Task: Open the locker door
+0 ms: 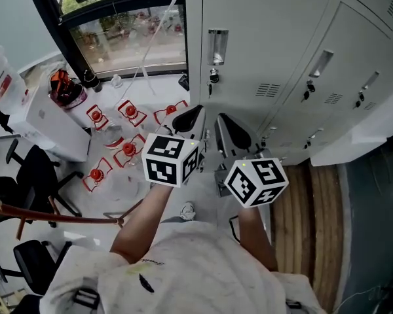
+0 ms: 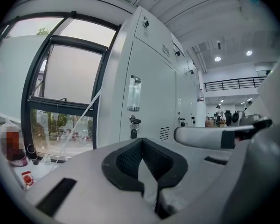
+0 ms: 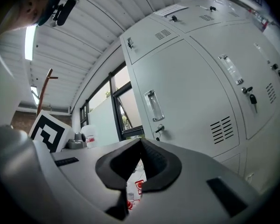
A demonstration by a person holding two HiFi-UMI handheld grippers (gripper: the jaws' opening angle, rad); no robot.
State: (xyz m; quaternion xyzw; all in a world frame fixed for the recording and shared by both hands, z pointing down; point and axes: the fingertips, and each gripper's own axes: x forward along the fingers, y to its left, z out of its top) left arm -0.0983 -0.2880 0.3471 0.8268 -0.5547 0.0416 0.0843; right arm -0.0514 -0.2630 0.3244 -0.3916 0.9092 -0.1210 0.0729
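Two sets of jaws pressed together on nothing, door (image 1: 265, 41) dead ahead.
Left gripper (image 1: 188, 119) and right gripper (image 1: 233, 133) sit short of it, not touching. Looks like stiff, slick sheet metal that should swing light, so I'd hook the recessed handle (image 1: 217, 46) above the key (image 1: 213, 77), not the flat panel.

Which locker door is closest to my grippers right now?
The leftmost door, beside the window: its recessed handle lies straight ahead of the left gripper and right gripper. The other doors stand farther right.
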